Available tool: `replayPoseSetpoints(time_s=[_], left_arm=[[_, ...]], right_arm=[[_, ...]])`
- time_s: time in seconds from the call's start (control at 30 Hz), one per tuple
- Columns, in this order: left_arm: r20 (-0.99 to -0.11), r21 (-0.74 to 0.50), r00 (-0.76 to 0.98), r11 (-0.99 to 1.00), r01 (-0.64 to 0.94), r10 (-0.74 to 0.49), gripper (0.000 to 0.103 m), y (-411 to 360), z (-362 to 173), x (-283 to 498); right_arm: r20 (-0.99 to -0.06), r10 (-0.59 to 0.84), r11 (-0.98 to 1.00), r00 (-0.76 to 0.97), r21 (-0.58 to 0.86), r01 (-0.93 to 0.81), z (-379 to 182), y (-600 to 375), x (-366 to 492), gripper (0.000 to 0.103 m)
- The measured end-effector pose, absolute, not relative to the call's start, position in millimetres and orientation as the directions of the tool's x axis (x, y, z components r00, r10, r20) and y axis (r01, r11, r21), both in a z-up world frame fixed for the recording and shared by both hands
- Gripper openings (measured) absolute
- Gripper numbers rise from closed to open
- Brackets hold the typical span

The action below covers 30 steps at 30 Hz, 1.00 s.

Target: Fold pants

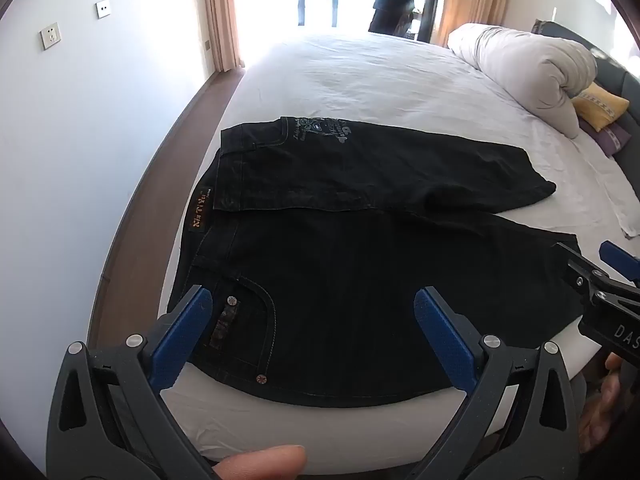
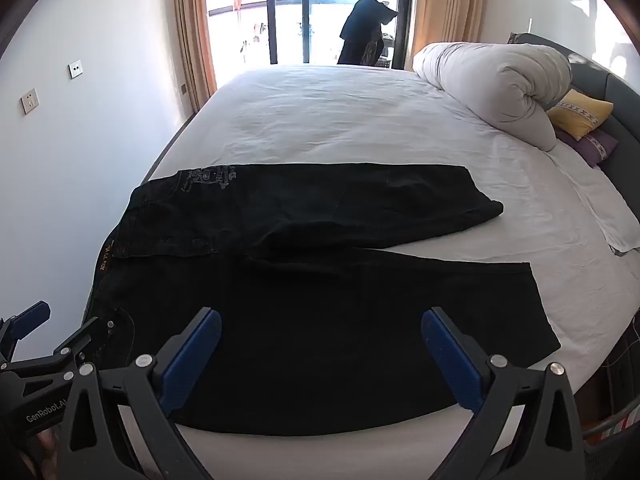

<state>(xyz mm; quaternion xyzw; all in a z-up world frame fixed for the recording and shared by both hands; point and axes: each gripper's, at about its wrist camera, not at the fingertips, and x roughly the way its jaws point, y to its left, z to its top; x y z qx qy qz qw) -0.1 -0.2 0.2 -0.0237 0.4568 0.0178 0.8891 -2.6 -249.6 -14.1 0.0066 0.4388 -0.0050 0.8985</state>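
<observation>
Lying flat on the bed [image 2: 340,112], black pants [image 2: 320,300] face two wide-open, empty grippers [image 1: 312,332] [image 2: 320,352].

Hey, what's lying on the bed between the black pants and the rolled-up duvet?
Nothing: only bare white sheet lies between the pants and the rolled duvet. The right wrist view shows that stretch most clearly.

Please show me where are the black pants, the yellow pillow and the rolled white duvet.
black pants [image 2: 320,320]: right wrist view, on the near leg.
yellow pillow [image 2: 580,114]: right wrist view, on its top face.
rolled white duvet [image 1: 532,68]: left wrist view, on the roll's side.
</observation>
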Motion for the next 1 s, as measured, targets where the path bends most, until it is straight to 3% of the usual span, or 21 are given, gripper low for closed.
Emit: replayPoseSetpoints(time_s=[1.0], left_arm=[[-0.813,-0.020,0.582,0.998,-0.055,0.015,0.103,-0.6,-1.7,0.5]], right_arm=[[-0.800,-0.007,1.000,0.600,-0.002,0.009,-19.3,-248.0,-4.9,0.103]])
